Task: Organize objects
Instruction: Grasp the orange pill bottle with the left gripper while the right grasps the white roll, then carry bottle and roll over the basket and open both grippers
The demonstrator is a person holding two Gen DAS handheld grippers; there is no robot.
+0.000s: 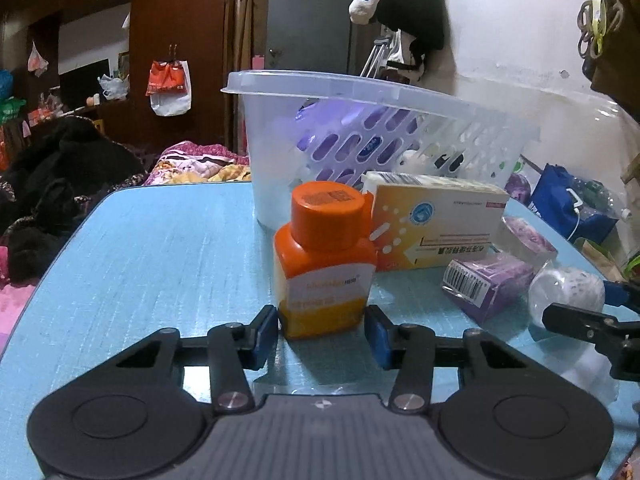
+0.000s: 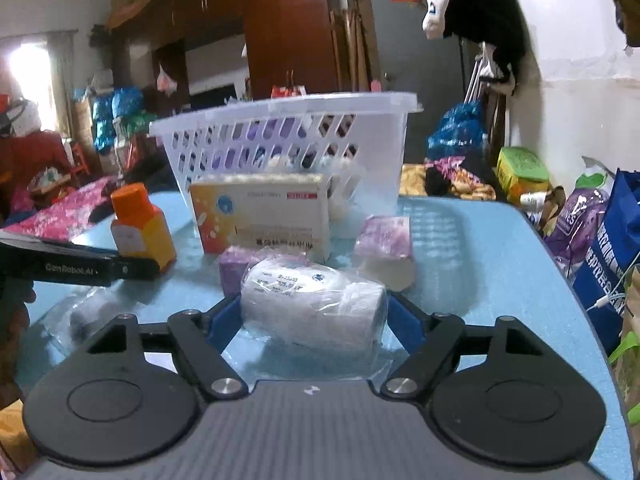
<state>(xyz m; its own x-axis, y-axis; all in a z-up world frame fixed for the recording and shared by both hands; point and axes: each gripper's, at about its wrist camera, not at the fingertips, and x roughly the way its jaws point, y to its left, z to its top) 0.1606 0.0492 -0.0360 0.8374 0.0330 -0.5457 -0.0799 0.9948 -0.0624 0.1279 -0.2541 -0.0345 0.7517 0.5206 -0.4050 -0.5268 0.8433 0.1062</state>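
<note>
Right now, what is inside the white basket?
Through the slots of the white basket purple packaging shows, with some white items low down. What they are, and anything behind the solid end wall, cannot be seen.

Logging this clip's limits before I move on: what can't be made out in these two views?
- Basket contents: both views, perforated wall shows only purple and white patches.
- White bottle label: right wrist view, wrinkled plastic wrap and blur.
- Orange bottle label text: left wrist view, too blurred.
- Right gripper: whether its fingers actually touch the bottle.
- Left gripper: right wrist view, frame edge cuts it.
</note>
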